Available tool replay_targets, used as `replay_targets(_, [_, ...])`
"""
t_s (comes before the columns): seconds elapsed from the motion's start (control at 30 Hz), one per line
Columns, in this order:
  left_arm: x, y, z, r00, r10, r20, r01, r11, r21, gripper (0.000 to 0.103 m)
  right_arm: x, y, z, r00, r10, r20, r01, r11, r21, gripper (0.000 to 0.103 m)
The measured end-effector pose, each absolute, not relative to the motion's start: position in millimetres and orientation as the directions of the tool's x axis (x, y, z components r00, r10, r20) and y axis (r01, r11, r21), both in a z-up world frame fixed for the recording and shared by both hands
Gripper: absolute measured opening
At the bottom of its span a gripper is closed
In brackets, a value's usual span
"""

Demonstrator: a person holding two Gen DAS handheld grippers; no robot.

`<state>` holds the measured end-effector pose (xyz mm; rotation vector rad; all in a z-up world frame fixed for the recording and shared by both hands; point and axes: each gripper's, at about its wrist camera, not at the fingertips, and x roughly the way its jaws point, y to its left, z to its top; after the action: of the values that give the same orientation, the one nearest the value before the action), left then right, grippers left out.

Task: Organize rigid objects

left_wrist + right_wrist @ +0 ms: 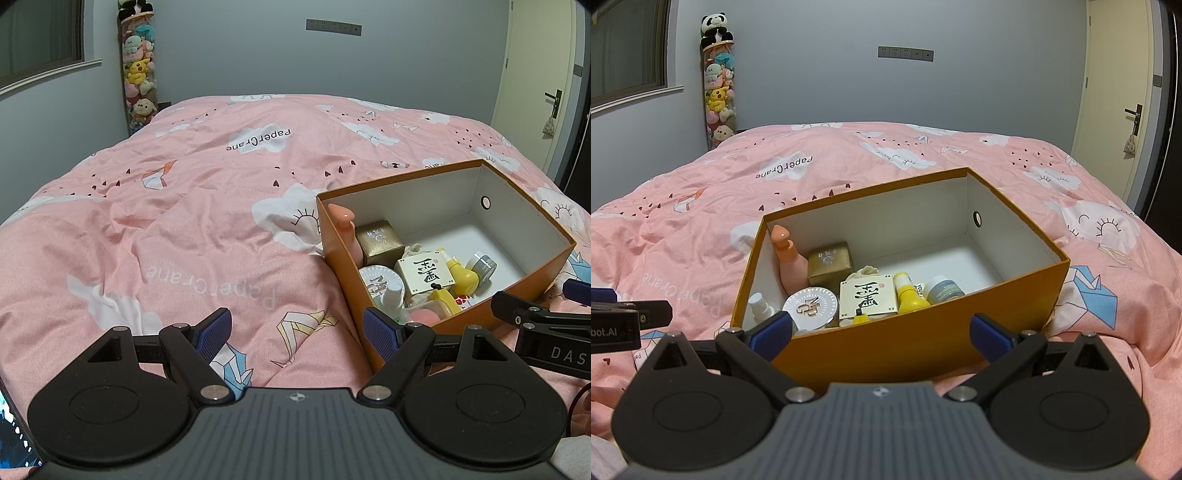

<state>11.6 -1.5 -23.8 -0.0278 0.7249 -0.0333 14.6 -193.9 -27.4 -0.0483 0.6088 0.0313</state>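
Right gripper [881,334] spread wide, empty, facing orange cardboard box [905,350] of small toiletries; left gripper [297,332] spread, empty beside it. Sorting apparently finished or pausing; next: pick item, or withdraw.

We see a home bedroom: a bed under a pink duvet [184,221], a plush-toy column [139,70] at eleven o'clock, a door [535,85] at two.
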Motion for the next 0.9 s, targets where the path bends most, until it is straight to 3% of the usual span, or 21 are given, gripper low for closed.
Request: replay_targets(0.9, [11.4, 0.4, -24.1, 0.746, -0.035, -0.665, 0.019, 0.999, -0.032, 0.094, 14.9, -193.2, -29.9, 0.817, 0.016, -0.576, -0.045, 0.998, -0.036, 0.1])
